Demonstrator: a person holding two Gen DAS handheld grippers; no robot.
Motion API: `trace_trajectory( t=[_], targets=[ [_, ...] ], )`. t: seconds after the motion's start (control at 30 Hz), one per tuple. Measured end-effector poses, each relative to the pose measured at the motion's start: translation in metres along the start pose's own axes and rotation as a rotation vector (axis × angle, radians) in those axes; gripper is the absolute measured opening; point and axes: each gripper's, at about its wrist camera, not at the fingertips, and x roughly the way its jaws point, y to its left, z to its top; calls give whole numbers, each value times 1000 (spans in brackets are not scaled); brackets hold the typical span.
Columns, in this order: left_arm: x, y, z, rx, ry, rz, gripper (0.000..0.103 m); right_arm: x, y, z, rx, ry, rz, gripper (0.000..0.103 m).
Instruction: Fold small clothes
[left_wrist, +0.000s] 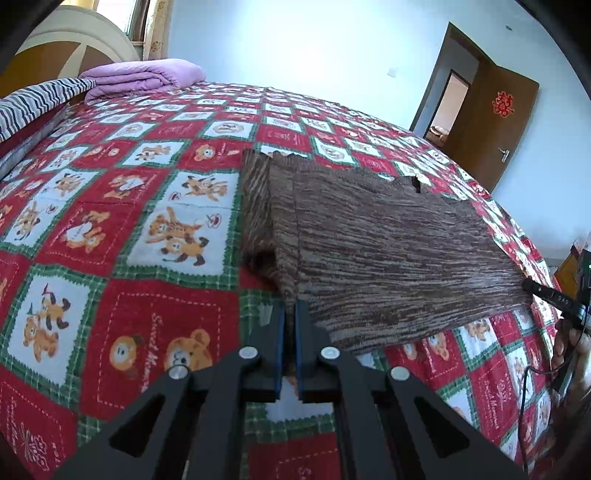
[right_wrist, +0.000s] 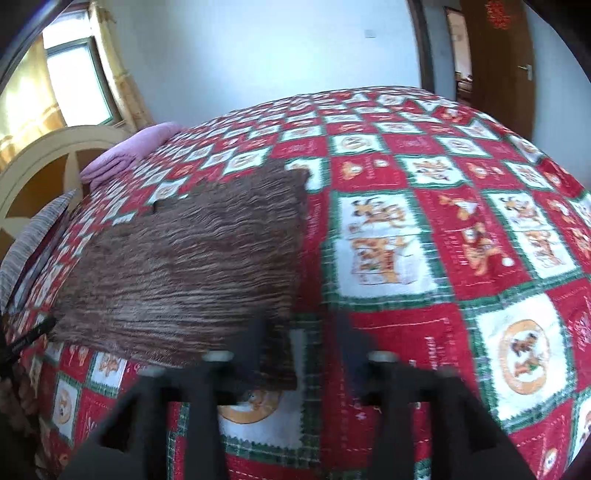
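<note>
Here, one brown garment, left gripper pinching it, right gripper released

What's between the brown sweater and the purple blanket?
Only bare bedspread lies between the brown sweater and purple blanket, seen in the left wrist view.

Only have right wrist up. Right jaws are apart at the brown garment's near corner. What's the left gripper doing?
Observer: The left gripper is shut on the brown garment, pinching its near left corner.
Operator: Is that side lying flat?
Observer: No. A narrow flap is folded along the left edge and bunches up toward the jaws.
</note>
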Motion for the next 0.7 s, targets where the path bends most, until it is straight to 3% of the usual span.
trace_trajectory(
  t=[0.1, 0.17, 0.2, 0.23, 0.3, 0.37, 0.43, 0.53, 0.63, 0.7],
  targets=[
    [-1, 3, 0, -9, 5, 15, 12, -10, -5, 5, 47, -29, -65, 60],
    [-2, 4, 3, -19, 3, 16, 15, -20, 4, 9, 10, -56, -71, 60],
    [-4, 5, 5, -18, -7, 29, 21, -24, 13, 10, -19, -65, -62, 60],
    [-6, 6, 10, -13, -18, 64, 27, -27, 23, 12, -51, -71, -49, 60],
    [-7, 6, 19, -6, -30, 101, 62, -27, 49, 15, -118, -62, 0, 60],
    [-7, 6, 32, -4, -58, 131, 72, -18, 80, 16, -186, -21, 63, 60],
    [2, 5, 43, 24, -72, 172, 72, -4, 105, 15, -241, 18, 89, 60],
    [27, 7, 52, 57, -31, 240, 72, 24, 146, 4, -332, 88, 138, 60],
    [47, 9, 47, 90, 19, 303, 73, 51, 167, -15, -383, 182, 133, 60],
    [44, 12, 46, 81, 20, 303, 78, 54, 178, -29, -440, 147, 92, 65]
  ],
)
